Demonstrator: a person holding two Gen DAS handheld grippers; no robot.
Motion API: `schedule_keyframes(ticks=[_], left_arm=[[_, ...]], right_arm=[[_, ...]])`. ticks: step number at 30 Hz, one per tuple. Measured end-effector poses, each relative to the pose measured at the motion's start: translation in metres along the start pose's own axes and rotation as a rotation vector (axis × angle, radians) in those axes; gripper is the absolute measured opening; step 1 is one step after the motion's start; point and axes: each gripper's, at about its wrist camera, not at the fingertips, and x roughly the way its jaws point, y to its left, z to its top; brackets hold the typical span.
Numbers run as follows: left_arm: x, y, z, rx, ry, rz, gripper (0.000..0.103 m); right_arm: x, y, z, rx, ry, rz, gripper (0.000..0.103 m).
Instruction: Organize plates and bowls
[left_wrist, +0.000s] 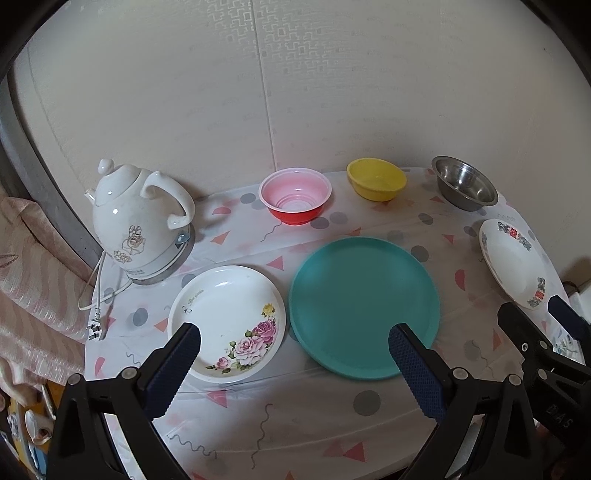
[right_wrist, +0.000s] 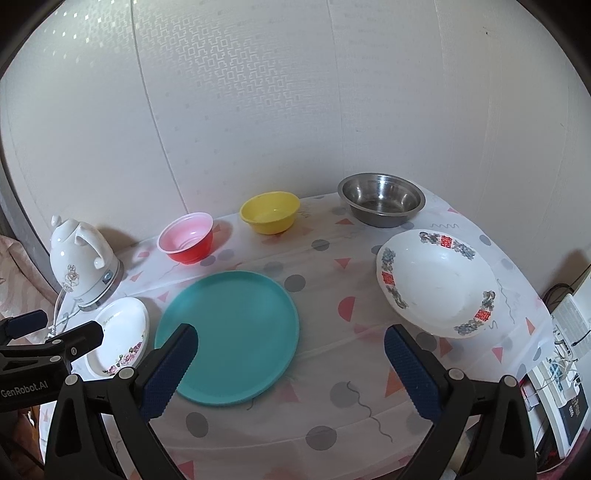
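Note:
A teal plate lies mid-table. A white rose-patterned plate lies to its left. A white plate with red and grey marks lies at the right. Along the back stand a red bowl, a yellow bowl and a steel bowl. My left gripper is open and empty above the front of the table, between the rose plate and the teal plate. My right gripper is open and empty, between the teal plate and the marked plate.
A white ceramic kettle with a cord stands at the back left. A patterned cloth covers the table, which ends at a wall behind. A striped fabric hangs at the left; boxes and cables lie off the right edge.

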Motion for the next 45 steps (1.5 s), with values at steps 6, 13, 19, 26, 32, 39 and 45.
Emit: schedule_keyframes(ticks=[6,13,19,26,32,39,45], left_arm=[[0.002,-0.001,0.001,0.001,0.007,0.001,0.103],[0.006,0.000,0.003,0.001,0.016,0.000,0.103],[0.011,0.002,0.005,0.002,0.024,-0.009,0.103],[0.017,0.000,0.008,0.002,0.039,-0.013,0.103],[0.021,-0.001,0.010,0.004,0.046,-0.017,0.103],[0.029,0.001,0.014,-0.013,0.070,-0.029,0.103],[0.045,0.013,0.018,-0.065,0.121,-0.053,0.103]], right_arm=[[0.001,-0.001,0.000,0.006,0.004,0.000,0.103],[0.005,0.001,0.001,0.000,0.012,0.005,0.103],[0.008,0.002,0.001,0.001,0.016,0.004,0.103],[0.012,0.002,0.001,0.002,0.029,0.008,0.103],[0.014,0.001,0.003,0.007,0.033,0.009,0.103],[0.021,-0.003,0.006,0.016,0.049,0.023,0.103],[0.040,-0.007,0.008,0.007,0.094,0.056,0.101]])
